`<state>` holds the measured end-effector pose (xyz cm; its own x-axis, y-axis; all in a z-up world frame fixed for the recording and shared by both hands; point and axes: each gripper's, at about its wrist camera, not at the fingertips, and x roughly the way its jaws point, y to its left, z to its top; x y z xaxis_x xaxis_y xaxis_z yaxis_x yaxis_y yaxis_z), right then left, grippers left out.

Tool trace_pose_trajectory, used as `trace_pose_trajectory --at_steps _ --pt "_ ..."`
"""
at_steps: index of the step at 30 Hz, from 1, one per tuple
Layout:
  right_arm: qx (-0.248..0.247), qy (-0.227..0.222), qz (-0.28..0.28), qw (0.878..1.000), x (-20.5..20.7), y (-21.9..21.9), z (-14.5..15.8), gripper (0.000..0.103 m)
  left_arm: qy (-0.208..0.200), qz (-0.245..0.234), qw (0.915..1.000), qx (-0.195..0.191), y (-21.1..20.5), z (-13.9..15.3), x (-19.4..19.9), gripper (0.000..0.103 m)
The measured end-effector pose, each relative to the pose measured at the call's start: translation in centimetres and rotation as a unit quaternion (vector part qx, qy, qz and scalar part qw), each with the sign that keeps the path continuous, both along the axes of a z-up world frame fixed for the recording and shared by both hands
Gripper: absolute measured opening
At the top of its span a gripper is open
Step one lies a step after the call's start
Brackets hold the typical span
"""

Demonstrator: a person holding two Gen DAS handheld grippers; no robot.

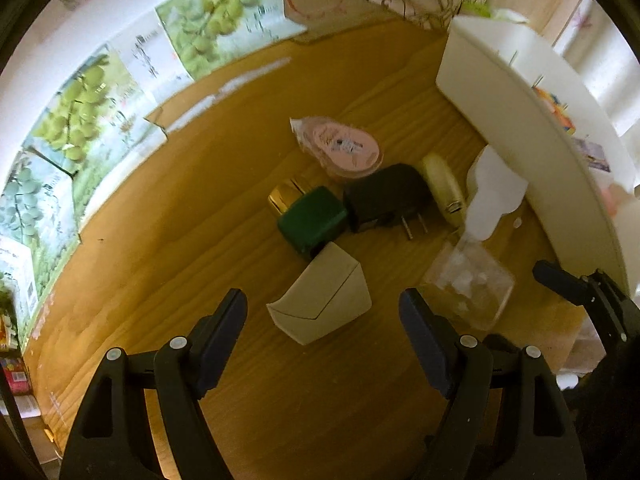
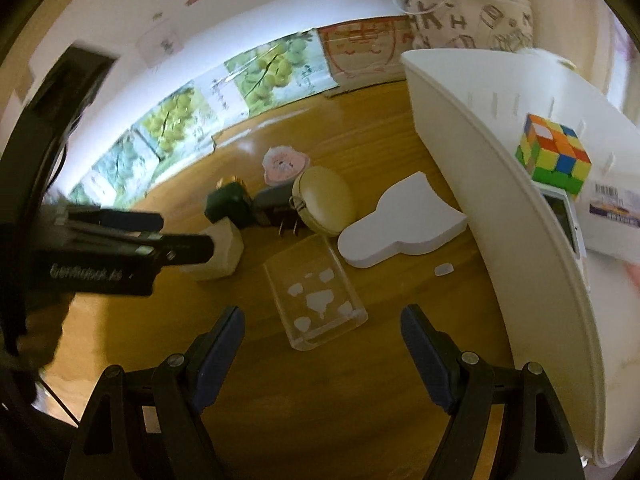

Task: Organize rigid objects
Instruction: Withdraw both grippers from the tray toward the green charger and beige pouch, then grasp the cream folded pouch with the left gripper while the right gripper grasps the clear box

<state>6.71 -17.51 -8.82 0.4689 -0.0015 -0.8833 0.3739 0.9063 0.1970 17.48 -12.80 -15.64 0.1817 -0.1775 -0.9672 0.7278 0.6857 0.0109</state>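
Note:
Several small objects lie clustered on a wooden table (image 1: 224, 184). A beige box (image 1: 320, 300) sits just ahead of my open left gripper (image 1: 324, 312), whose fingers do not touch it. Beyond it lie a green box (image 1: 314, 220), a black plug adapter (image 1: 386, 200), a pink round case (image 1: 344, 148) and a cream oval case (image 1: 442, 184). My right gripper (image 2: 322, 332) is open over a clear acrylic block (image 2: 316, 296) and grips nothing. A white foam shape (image 2: 404, 220) lies next to a white bin (image 2: 472, 184) holding a colour cube (image 2: 556, 152).
Printed cartons with green fruit pictures (image 1: 84, 120) line the table's far edge against the wall. A patterned fabric bag (image 2: 472, 20) stands at the back. The left gripper (image 2: 132, 248) crosses the right wrist view at the left. A small white chip (image 2: 443, 269) lies by the bin.

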Motion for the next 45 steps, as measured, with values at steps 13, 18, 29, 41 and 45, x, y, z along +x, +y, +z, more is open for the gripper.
trace_pose_trajectory --at_steps 13,18,29,41,45 --pt "-0.083 -0.001 0.067 0.994 0.7 2.6 -1.4 0.081 0.033 0.008 0.9992 0.019 -0.6 -2.2 1.2 0.081" --pt "-0.096 0.003 0.077 0.992 1.1 2.6 -1.7 0.081 0.062 0.022 0.9977 0.018 -0.5 -2.9 1.8 0.079" --pt "-0.096 0.005 0.083 0.992 1.3 2.7 -1.8 0.075 0.071 0.028 0.9968 0.024 -0.6 -3.5 1.9 0.069" --pt "-0.096 0.026 0.075 0.992 1.3 2.1 -1.7 0.052 0.078 0.037 0.9958 0.03 -0.9 -3.5 2.0 0.068" --pt "-0.089 0.03 0.082 0.992 1.3 2.2 -1.5 0.052 0.086 0.048 0.9947 0.029 -0.8 -3.4 1.6 0.068"
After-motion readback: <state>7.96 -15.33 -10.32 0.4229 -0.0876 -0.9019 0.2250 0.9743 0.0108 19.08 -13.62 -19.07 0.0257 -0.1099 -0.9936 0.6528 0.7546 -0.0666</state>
